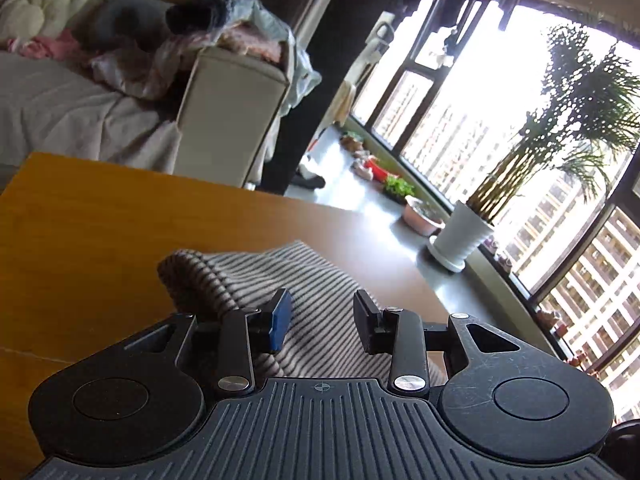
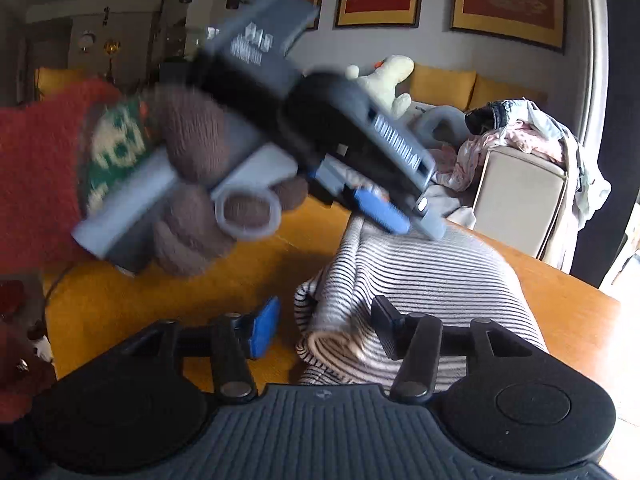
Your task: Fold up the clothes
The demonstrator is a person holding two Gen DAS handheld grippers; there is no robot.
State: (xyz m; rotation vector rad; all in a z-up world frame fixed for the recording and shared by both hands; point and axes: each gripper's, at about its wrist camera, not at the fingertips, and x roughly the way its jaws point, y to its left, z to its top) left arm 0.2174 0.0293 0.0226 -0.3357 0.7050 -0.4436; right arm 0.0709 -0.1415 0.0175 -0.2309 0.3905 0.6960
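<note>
A grey-and-white striped garment point(image 1: 276, 280) lies folded on the orange-brown table point(image 1: 80, 232). My left gripper point(image 1: 322, 320) is open just above the garment, with nothing between its pads. In the right wrist view the same garment point(image 2: 420, 280) lies bunched, with a rolled edge near the front. My right gripper point(image 2: 326, 326) is open and low over that rolled edge, empty. The left gripper point(image 2: 400, 220) also shows there, blurred, held by a gloved hand point(image 2: 192, 192) above the garment's far end.
A beige sofa point(image 1: 228, 112) piled with clothes point(image 1: 224, 36) stands beyond the table. A potted plant point(image 1: 460, 240) and small pots stand on the sill by the big windows at the right. The table's far edge point(image 1: 280, 196) is close.
</note>
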